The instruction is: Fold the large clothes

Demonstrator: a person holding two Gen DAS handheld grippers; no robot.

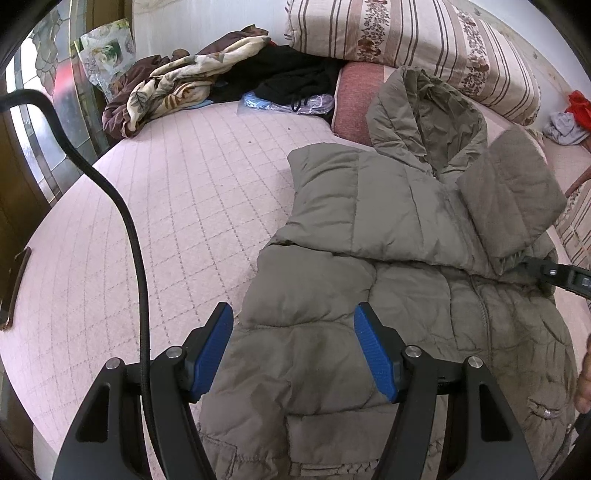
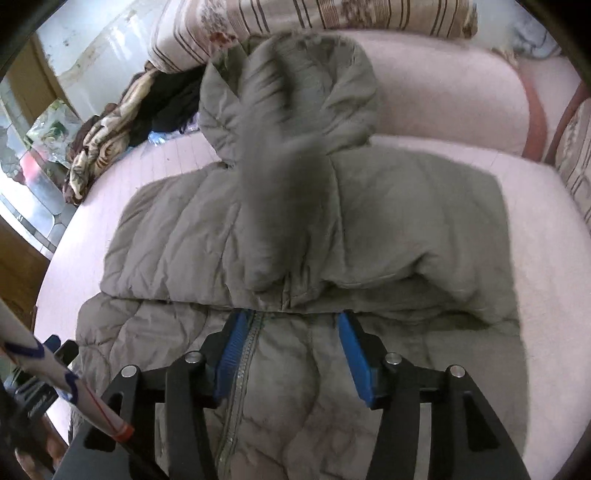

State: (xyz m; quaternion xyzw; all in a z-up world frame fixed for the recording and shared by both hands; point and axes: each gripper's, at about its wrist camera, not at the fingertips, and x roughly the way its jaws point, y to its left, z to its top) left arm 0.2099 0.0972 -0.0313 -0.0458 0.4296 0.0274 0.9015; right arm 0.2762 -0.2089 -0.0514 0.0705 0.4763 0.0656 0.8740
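An olive-grey puffer jacket (image 1: 388, 206) (image 2: 177, 236) lies front up on the pink quilted bed (image 1: 177, 206), hood (image 1: 424, 107) towards the pillows. One sleeve is folded flat across the chest. The other sleeve (image 2: 280, 177) shows blurred, lying up over the chest and hood. My left gripper (image 1: 293, 310) hangs open over the jacket's lower left part, nothing between its blue pads (image 1: 212, 350). My right gripper (image 2: 292, 318) stands open at the jacket's middle, just below the folded sleeves, its left pad beside the zipper (image 2: 243, 362). Nothing is gripped.
Striped bedding (image 1: 406, 33) is stacked at the bed's head, with a pink pillow (image 1: 358, 96) below it. A heap of clothes (image 1: 184, 85) lies at the far left. A black cable (image 1: 136, 258) crosses the left side. A person's sleeve (image 2: 55, 376) shows low left.
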